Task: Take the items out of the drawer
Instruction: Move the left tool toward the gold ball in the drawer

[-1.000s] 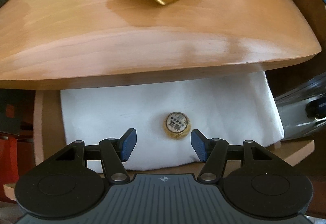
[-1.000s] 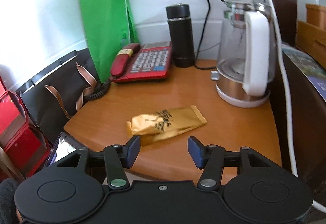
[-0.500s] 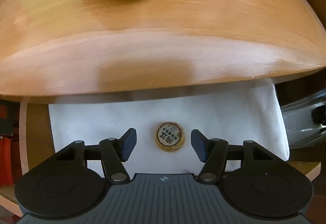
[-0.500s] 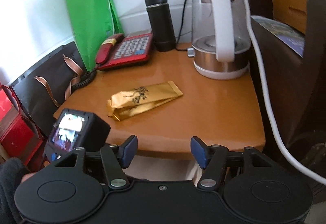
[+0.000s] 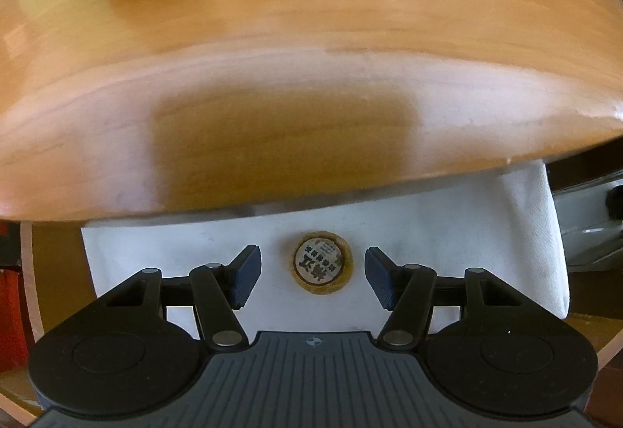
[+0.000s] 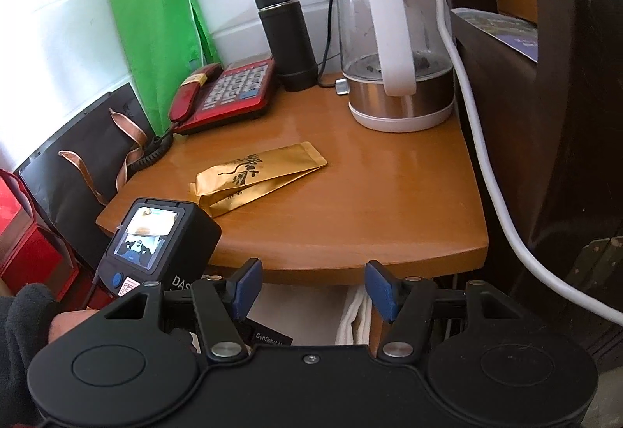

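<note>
item: round tea cake (image 5: 321, 265), on white cloth (image 5: 447, 233) in my drawer, between my left gripper (image 5: 311, 274)'s parted blue fingers, untouched. my right gripper (image 6: 311, 289): just widened, empty, near table (image 6: 370, 194) edge.

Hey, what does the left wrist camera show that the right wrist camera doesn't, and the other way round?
Only the left wrist view shows the small round tea cake lying on the white cloth in the drawer, between the open left gripper fingers. Only the right wrist view shows the red phone, black flask, glass kettle, green bag and the open right gripper. Both show the wooden tabletop and gold packet.
</note>
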`<state>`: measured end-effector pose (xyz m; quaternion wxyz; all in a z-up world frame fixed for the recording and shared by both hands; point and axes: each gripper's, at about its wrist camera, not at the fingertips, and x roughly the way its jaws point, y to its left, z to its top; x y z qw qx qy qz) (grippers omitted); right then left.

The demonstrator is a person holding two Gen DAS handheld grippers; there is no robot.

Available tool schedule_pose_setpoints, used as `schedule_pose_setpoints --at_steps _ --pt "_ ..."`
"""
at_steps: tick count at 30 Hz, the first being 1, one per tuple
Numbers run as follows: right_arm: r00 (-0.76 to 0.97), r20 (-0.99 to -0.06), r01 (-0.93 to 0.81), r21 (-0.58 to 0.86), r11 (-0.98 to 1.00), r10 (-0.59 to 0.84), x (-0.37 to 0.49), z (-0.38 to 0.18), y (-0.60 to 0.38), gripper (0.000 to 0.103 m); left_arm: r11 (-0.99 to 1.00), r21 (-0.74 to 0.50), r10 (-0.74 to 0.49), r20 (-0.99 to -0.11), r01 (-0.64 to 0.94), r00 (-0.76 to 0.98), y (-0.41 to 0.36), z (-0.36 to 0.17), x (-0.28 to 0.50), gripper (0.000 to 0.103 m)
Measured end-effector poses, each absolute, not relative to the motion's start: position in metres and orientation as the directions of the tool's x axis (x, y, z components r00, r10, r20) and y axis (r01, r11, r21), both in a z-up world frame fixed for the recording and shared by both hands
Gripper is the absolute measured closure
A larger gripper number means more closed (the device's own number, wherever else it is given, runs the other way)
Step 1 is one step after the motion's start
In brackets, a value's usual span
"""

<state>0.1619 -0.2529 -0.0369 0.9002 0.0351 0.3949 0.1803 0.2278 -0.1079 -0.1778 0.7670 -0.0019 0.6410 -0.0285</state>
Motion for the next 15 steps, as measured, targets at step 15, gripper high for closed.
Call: schedule_pose_setpoints --at_steps 15 --pt "0.614 -0.705 -0.300 0.208 0.931 0.356 0.1602 -0.0426 -0.2546 0.046 0.999 -0.025 -0.029 -0.991 0.034 0.128 -0.1112 -0.1833 0.2366 0.041"
